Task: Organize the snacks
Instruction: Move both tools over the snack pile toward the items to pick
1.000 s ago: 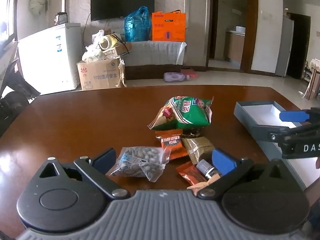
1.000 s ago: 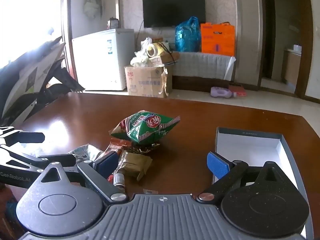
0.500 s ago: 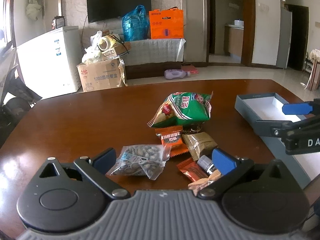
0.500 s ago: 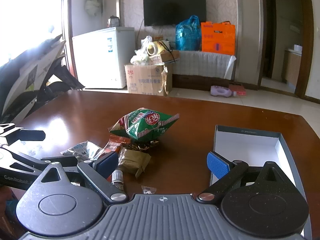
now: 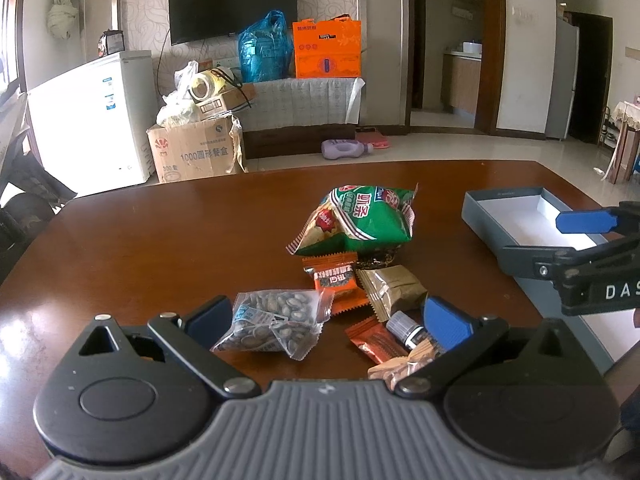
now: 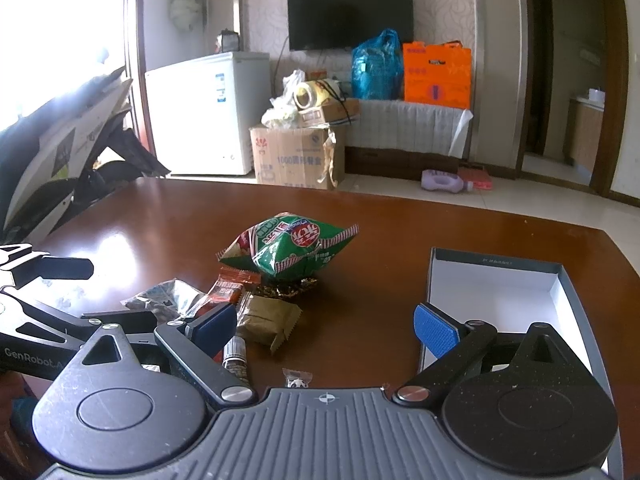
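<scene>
A pile of snacks lies mid-table: a green chip bag (image 5: 362, 216) (image 6: 286, 246), an orange packet (image 5: 334, 280), an olive packet (image 5: 394, 290) (image 6: 266, 320), a clear bag of seeds (image 5: 276, 322), a red-brown packet (image 5: 370, 338) and a small capped bottle (image 5: 404, 326) (image 6: 234, 354). An open grey box with a white inside (image 5: 516, 216) (image 6: 500, 300) stands at the right. My left gripper (image 5: 326, 322) is open and empty, its jaws either side of the seed bag and bottle. My right gripper (image 6: 326, 330) is open and empty between the pile and the box.
The brown table (image 5: 160, 240) ends at a far edge (image 6: 400, 196). A small wrapped candy (image 6: 296, 378) lies close under the right gripper. Beyond the table are a white freezer (image 5: 92, 124), a cardboard box (image 5: 196, 150) and a TV.
Both grippers have risen and tilted slightly, so the table and snacks sit lower in view. Nothing was taken hold of; both stay open.
</scene>
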A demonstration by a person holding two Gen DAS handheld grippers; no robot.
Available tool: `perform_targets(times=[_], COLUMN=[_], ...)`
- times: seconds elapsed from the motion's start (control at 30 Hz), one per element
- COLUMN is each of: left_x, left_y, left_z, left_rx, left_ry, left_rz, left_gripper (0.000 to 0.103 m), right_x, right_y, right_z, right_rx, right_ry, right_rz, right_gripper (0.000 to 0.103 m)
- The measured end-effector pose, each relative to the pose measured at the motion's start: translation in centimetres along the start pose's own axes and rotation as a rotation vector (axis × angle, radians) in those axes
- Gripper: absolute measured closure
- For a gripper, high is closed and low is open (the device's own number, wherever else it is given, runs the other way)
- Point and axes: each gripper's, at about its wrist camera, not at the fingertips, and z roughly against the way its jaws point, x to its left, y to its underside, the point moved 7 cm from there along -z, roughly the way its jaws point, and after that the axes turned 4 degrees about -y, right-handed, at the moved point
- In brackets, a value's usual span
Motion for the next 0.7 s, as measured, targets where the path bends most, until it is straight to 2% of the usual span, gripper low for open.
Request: perform_targets(times=[0.7], left_x=[-0.02], left_y=[0.26], left_z=[0.30], left_rx=[0.001], left_ry=[0.008], left_rz=[-0.015], left_gripper=[0.000], right_x=[0.17], right_y=[0.28], right_z=[-0.62], right_rx=[0.008], right_ry=[-0.003], right_rz=[0.004], right_gripper=[0.007])
